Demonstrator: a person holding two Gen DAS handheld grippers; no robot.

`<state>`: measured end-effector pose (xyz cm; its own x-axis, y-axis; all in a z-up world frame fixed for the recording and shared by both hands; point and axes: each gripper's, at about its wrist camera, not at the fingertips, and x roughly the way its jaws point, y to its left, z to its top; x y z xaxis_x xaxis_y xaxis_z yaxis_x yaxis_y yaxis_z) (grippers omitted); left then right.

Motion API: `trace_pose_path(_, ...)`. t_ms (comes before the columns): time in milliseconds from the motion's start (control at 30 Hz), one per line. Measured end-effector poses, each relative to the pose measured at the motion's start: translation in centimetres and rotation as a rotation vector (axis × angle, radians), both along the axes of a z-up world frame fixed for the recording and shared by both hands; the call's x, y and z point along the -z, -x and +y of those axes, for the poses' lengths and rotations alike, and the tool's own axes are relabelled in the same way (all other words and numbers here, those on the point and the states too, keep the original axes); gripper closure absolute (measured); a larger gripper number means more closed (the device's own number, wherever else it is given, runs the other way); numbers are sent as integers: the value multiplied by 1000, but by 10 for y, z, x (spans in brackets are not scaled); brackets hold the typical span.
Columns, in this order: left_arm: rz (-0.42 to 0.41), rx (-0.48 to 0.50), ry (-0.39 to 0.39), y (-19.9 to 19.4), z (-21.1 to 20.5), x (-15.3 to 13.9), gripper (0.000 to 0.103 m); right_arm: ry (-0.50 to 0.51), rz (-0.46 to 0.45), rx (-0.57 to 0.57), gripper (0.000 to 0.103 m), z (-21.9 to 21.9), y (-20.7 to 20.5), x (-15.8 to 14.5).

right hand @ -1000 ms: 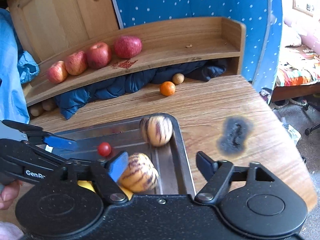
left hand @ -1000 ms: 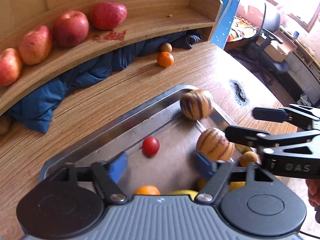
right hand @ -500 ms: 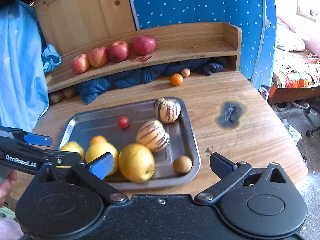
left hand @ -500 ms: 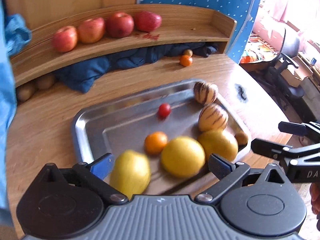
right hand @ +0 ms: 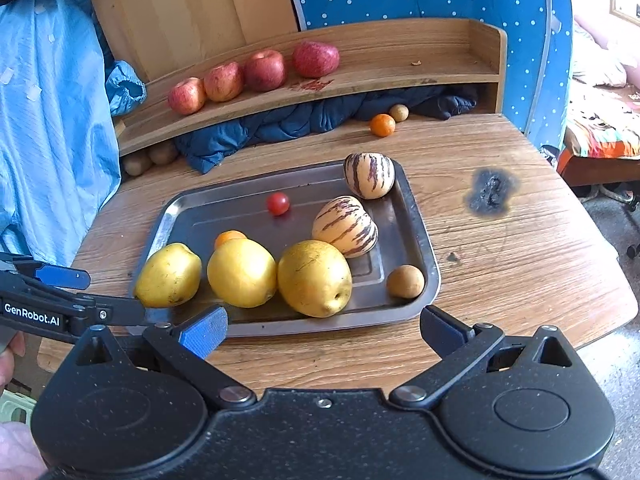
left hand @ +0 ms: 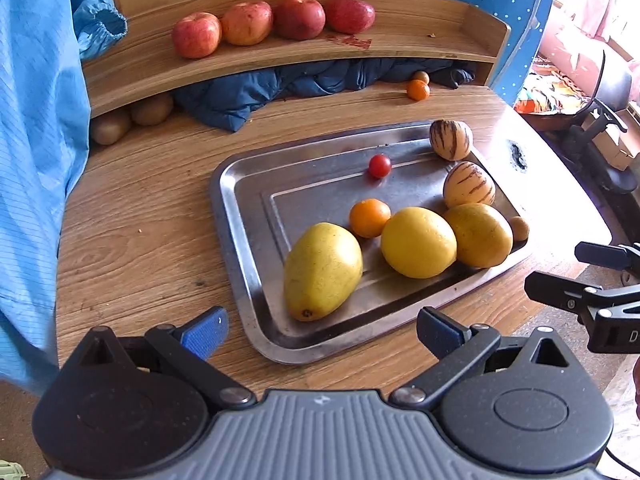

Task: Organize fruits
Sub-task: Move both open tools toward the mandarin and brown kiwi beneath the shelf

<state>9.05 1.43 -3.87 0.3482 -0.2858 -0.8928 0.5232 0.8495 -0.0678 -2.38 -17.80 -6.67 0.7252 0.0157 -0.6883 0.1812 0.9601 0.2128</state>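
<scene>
Both my grippers, left (left hand: 320,330) and right (right hand: 322,330), are spread wide and holding nothing, hovering off the 6 o'clock edge of the rectangular steel tray (left hand: 240,240). The yellow mango (left hand: 322,270), yellow lemon (left hand: 418,242) and two striped melons sit in it; four red apples (left hand: 272,24) line the wooden shelf at 12.

Legible text: "GenRobot.AI", white lettering on the black arm of the left hand-held gripper (right hand: 64,276), read in the right wrist view. On the right hand-held gripper (left hand: 560,268), left wrist view, a single white "D" at the frame edge; the rest is cut off. No other readable markings.
</scene>
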Motion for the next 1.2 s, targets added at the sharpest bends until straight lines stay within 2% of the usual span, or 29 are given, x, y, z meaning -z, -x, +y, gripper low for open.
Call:
trace_pose_path(267,-15,10,0,-29,-21,-3,1,-6,-5,17,1,-17,-23,-1)
trace_pose_path(600,-13,48,54,-100,-93,2,1,62,-5,89,1,-74,-70,-8)
trace_pose_path(867,-69,172,89,-148,-158,12,1,39,-2,168,1,-134,-124,-13)
trace_pose_path(1033,-147,310,101,-162,-192,21,1,5,-9,187,1,-159,-166,-9)
trace_pose_path(1133,-141,378,108,-172,-208,30,1,-4,-6,171,2,-167,-191,-5)
trace_pose_path(1200,-128,414,118,-178,-216,36,1,5,12,159,7,-170,-207,-1)
